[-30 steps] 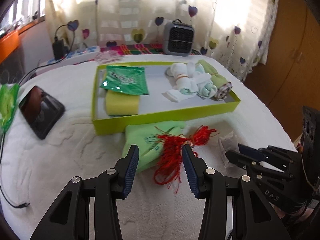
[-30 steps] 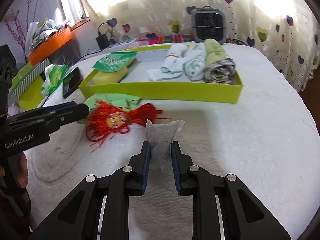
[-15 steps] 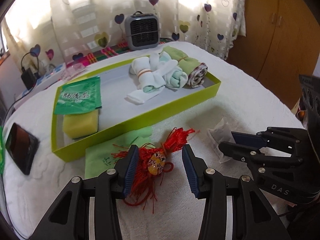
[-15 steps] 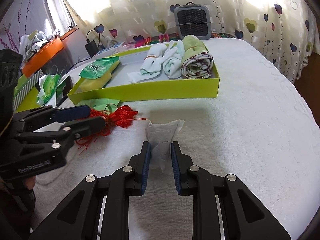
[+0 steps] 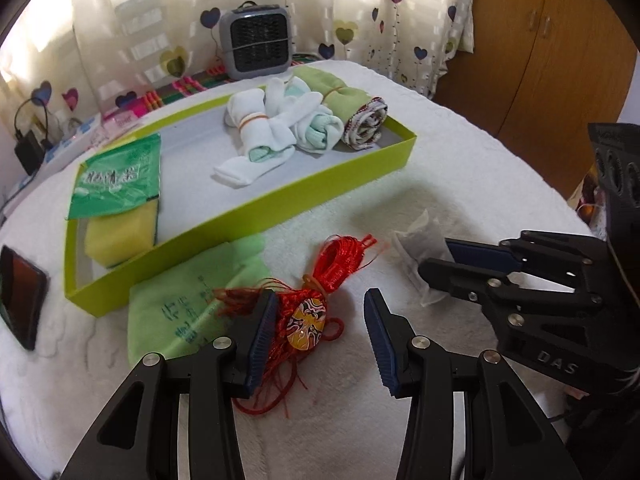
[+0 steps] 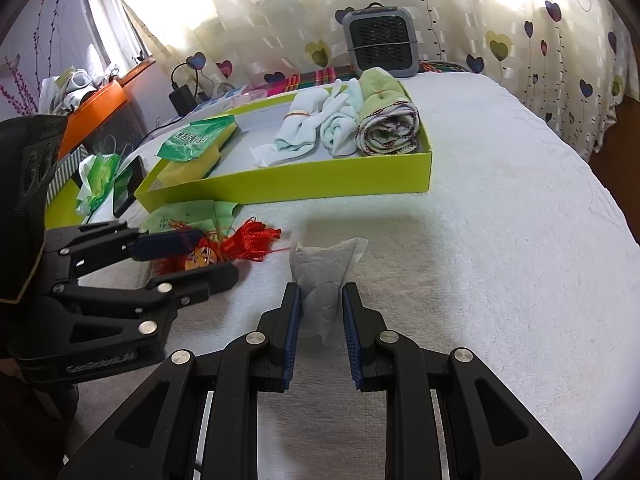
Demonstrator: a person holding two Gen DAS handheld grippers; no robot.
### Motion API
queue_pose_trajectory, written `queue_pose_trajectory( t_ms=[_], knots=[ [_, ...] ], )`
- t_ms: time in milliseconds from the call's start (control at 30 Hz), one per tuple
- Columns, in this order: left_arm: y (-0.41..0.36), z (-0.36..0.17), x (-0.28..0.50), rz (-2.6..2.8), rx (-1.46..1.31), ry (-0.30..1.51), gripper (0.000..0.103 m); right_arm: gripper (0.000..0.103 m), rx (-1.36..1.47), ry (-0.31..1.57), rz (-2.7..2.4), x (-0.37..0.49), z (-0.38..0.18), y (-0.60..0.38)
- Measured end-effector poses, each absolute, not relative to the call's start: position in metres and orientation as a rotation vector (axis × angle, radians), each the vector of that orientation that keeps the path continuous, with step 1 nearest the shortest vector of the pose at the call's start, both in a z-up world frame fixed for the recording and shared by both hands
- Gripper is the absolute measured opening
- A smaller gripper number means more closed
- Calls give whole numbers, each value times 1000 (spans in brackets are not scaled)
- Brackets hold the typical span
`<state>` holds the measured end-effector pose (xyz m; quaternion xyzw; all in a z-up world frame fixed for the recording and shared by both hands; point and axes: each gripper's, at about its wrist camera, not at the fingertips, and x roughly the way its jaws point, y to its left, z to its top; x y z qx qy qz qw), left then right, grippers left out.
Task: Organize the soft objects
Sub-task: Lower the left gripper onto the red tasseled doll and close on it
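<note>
The left gripper (image 5: 320, 332) is open around the red tassel (image 5: 316, 300), which lies on the green cloth (image 5: 188, 300). The right gripper (image 6: 320, 312) pinches a white sachet (image 6: 324, 272) near the tray (image 6: 320, 184).

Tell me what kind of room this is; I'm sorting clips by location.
Probably a bedroom at home: heart-print curtains over a bright window, a wooden wardrobe, and a white quilted cover on what looks like a bed.
</note>
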<state>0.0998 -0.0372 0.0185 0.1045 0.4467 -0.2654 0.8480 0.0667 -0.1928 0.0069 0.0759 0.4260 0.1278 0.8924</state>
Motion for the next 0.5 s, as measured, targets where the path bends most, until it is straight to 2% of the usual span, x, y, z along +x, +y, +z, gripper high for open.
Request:
queue_pose_trajectory(
  t_ms=[167,367,500],
  knots=[
    [-36,19,89,-595,171,965,44,22,168,883,244,66,6,-200],
    [-29,29,88,-549,186,897,44,22,173,881,239,65,6,-203],
    [-28,25,98,-517,229,902,48,22,176,881,240,65,6,-203]
  ],
)
